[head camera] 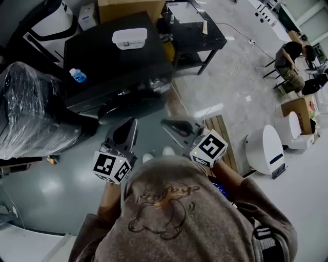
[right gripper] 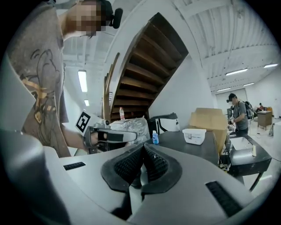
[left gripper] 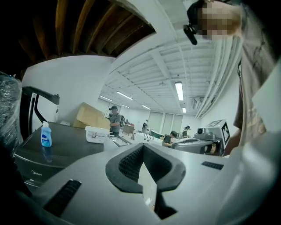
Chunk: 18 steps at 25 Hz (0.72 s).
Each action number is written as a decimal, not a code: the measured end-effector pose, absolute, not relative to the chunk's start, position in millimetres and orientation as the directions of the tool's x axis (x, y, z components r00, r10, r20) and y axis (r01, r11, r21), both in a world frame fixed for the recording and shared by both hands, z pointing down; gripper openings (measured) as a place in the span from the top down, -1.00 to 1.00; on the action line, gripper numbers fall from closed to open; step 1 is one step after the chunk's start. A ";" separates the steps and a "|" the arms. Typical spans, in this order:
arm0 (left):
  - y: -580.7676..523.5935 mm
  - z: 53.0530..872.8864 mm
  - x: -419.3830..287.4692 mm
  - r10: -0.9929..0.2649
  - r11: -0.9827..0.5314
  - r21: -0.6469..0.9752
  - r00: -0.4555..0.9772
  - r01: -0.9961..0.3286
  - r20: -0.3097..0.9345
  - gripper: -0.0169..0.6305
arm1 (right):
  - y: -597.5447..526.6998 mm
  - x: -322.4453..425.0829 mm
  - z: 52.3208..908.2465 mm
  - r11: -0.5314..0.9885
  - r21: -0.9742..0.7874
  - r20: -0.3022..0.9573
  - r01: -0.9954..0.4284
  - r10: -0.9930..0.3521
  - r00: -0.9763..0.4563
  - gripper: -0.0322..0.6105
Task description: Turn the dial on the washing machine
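Both the left gripper (head camera: pixel 129 127) and right gripper (head camera: pixel 168 124) have their fingers pressed together on nothing, so reaching now would likely knock the dial rather than clasp it. They are held level, side by side, short of the washing machine (head camera: pixel 118 56) ahead; its dial is indistinct.

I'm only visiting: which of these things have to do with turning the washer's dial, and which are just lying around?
For the job:
washing machine
left gripper and right gripper, both shut and empty, not touching the machine

Just lying about:
blue bottle and white tub, on the machine's top
cardboard box
plastic-wrapped bundle
black table
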<state>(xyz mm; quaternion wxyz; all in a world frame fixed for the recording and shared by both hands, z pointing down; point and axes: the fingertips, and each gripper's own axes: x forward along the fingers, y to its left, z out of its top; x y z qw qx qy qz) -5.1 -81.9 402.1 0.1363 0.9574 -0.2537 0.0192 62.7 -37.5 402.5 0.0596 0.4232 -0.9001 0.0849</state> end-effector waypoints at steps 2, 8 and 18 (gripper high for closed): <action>-80.9 407.9 -7.3 -0.484 -0.833 0.253 0.869 -0.493 0.100 0.97 | -39.4 64.7 410.1 0.607 -0.117 0.173 -0.786 -0.767 -0.618 0.89; -81.1 430.4 -10.7 -0.507 -0.818 0.255 0.856 -0.516 0.104 0.97 | -46.1 75.9 427.6 0.556 -0.153 0.152 -0.817 -0.804 -0.575 0.90; -75.6 434.4 -6.2 -0.511 -0.812 0.264 0.852 -0.521 0.112 0.97 | -49.1 79.0 440.5 0.541 -0.182 0.160 -0.821 -0.808 -0.568 0.90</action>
